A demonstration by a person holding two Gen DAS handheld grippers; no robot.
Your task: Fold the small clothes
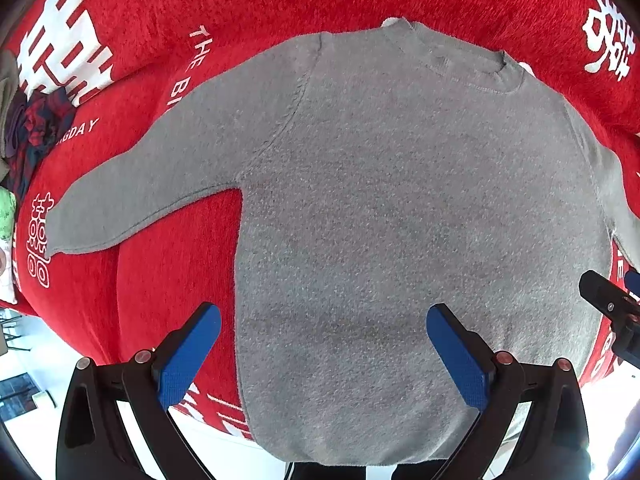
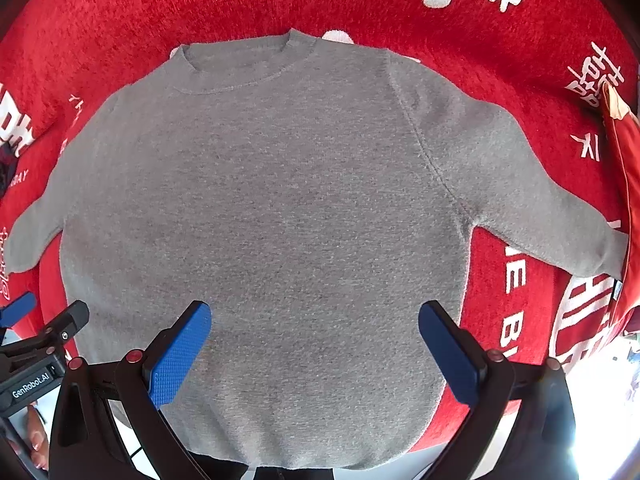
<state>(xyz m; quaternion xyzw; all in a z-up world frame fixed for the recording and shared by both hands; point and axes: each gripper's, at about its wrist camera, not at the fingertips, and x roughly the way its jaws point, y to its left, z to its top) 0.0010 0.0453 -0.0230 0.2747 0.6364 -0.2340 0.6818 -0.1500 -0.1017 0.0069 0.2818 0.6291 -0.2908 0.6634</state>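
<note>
A small grey sweater (image 1: 400,208) lies flat and spread out on a red blanket (image 1: 160,272), collar at the far side, both sleeves out to the sides. My left gripper (image 1: 324,320) hovers open above its lower left part, blue pads wide apart with nothing between them. In the right wrist view the same sweater (image 2: 260,208) fills the middle, its right sleeve (image 2: 540,208) stretched outward. My right gripper (image 2: 314,316) is open over the lower hem area and holds nothing. The other gripper shows at the left edge (image 2: 44,336).
The red blanket (image 2: 520,60) carries white characters and lettering. A dark patterned cloth (image 1: 32,132) lies at the far left. A red cushion with gold trim (image 2: 624,152) stands at the right edge. The blanket's near edge drops to a bright floor (image 1: 32,360).
</note>
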